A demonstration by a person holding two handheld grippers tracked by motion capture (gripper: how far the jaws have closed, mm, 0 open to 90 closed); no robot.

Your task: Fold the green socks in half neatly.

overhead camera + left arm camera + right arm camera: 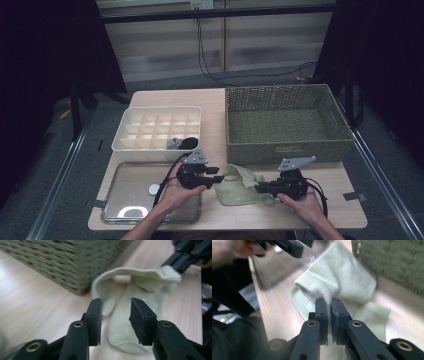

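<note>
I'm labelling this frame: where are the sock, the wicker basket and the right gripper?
sock (239,192), high view, its flat middle.
wicker basket (280,149), high view, its front wall.
right gripper (329,315), right gripper view, between its fingertips, shut on the sock's cuff.

The high view is dim, its left and right sides sinking into black, with a soft glare on the tray (131,210) at the table's near left corner. Both gripper views are brighter but smeared: the basket (75,262) blurs, the sock (342,277) softens, and near jaws stay fairly sharp.
</note>
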